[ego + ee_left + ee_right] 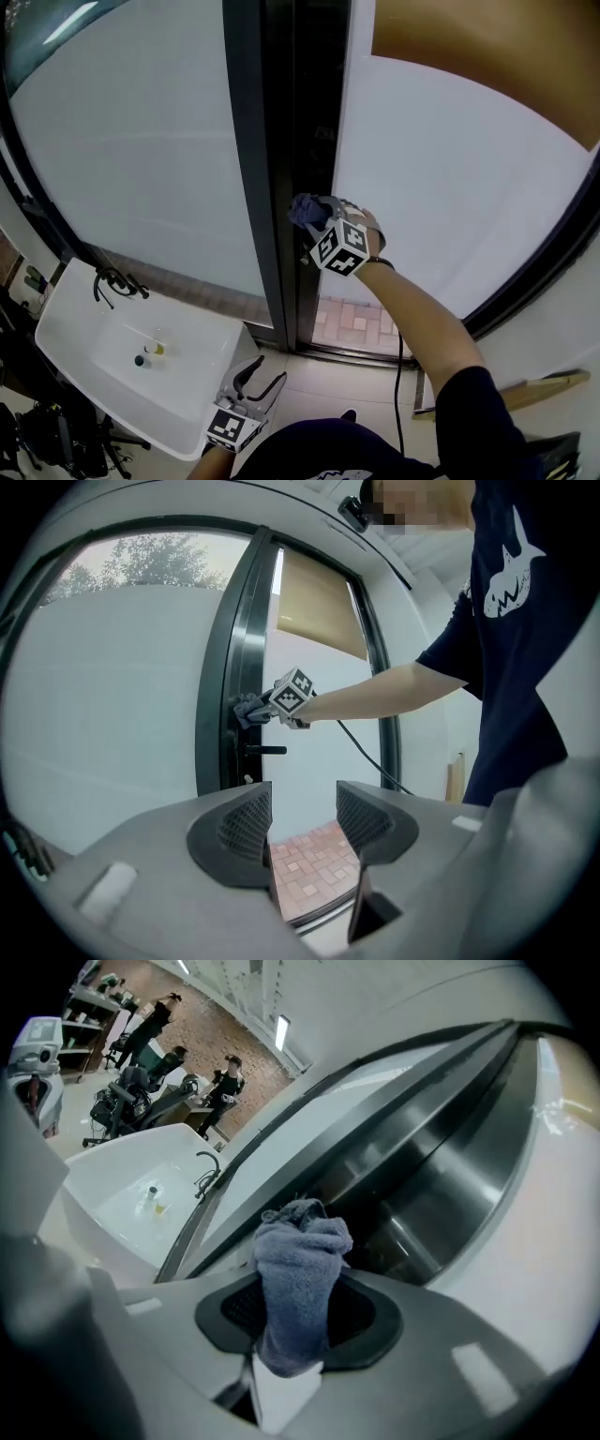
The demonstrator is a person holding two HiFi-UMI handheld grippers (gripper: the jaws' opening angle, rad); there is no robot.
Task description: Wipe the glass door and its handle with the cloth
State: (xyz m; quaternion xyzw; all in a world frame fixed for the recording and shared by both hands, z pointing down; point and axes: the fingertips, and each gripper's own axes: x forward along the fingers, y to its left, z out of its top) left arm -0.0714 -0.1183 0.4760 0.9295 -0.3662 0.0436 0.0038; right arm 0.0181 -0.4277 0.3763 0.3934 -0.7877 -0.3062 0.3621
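The grey-blue cloth (295,1288) is pinched between the jaws of the right hand-held gripper (295,1314), bunched up and sticking out past their tips; ahead of this hand-held gripper, the cloth's front end sits at the dark upright edge of the glass door (441,178), beside the frosted pane, though actual contact cannot be made out; in the left gripper view the dark lever handle (263,750) juts out just below the right hand-held gripper; the left hand-held gripper (302,822) hangs low, well apart from the door and facing it, jaws spread with nothing between them; to its left stands a white sink (103,366) with a dark tap (117,281).
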